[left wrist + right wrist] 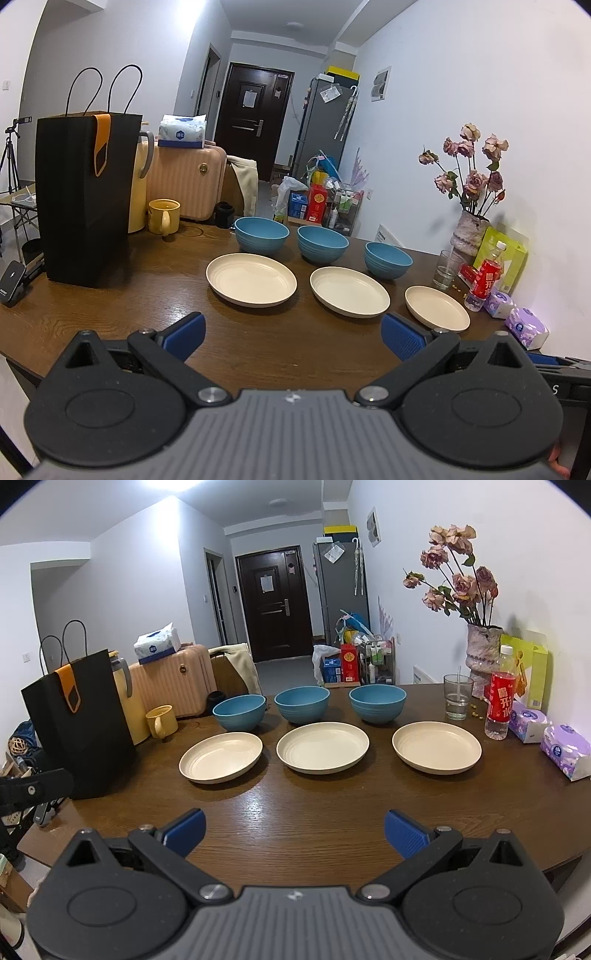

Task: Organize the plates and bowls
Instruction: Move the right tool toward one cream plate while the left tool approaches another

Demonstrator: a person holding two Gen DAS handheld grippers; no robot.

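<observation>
Dark wood-grain surface, glossy, in a white-walled room; a dark door and a grey refrigerator stand at the far end. Three blue bowls sit in a row toward the far edge — left bowl, middle bowl, right bowl — each apart from its neighbours. Just in front lie three cream plates: left plate, middle plate, right plate, none touching.

Left side: a black paper bag upright, a yellow mug beside it, a pink suitcase behind. Right side: a vase of dried roses, a drinking glass, a red-labelled bottle and two tissue packs.

Left gripper and right gripper hover over the near edge — both jaws spread wide, holding nothing. Nothing stands between them and the plates.
</observation>
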